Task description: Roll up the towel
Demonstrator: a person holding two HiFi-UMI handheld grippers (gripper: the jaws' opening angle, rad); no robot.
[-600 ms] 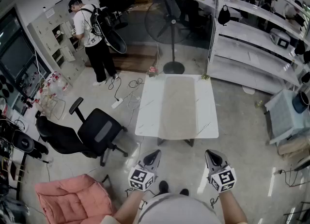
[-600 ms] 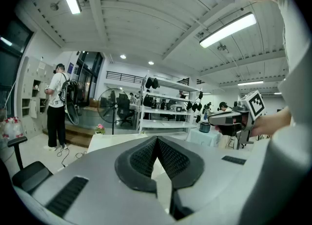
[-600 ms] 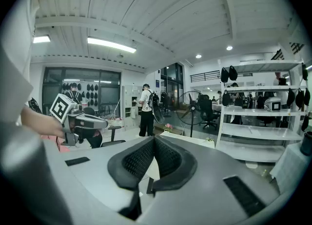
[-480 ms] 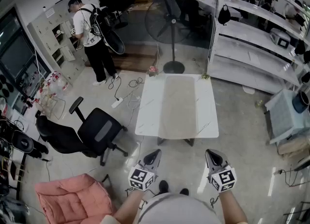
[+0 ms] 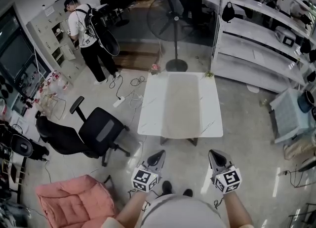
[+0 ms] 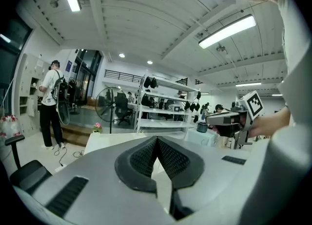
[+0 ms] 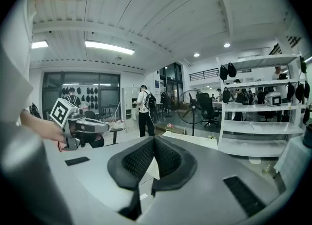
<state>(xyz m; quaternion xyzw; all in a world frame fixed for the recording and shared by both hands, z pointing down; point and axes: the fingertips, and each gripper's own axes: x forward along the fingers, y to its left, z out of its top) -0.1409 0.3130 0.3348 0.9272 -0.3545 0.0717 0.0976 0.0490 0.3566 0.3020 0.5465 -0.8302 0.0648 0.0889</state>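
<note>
Head view: against the frames of half a second ago, the whole scene sits slightly higher in the picture; the bystander [image 5: 86, 34] at the lockers has shifted a little; the towel [image 5: 180, 104] has not changed; it lies flat and full-length down the middle of the table [image 5: 148, 118], unrolled. We judge that rolling has not begun and that this is at most the approach; both tools are well short of the table's near edge. The left gripper [image 5: 158, 154] and right gripper [image 5: 214, 154] point forward, side by side. The towel is a long beige rectangle, matt and soft-looking; the table top is white, glossy, faintly veined; a dark office chair [image 5: 101, 131] and a pink padded cushion [image 5: 74, 202] stand to the left; a pedestal fan [image 5: 173, 19] stands beyond the table.

Left gripper view: the left gripper [image 6: 157, 143] has its jaws closed, ribbed black pads together, nothing between them; the right gripper [image 6: 222, 119] shows alongside; the table [image 6: 105, 139] appears edge-on, so the towel cannot be made out here.

Right gripper view: the right gripper [image 7: 154, 143] is likewise closed and empty; its housing is smooth grey; the left gripper [image 7: 90, 125] is level with it; the table [image 7: 195, 140] lies ahead.
</note>
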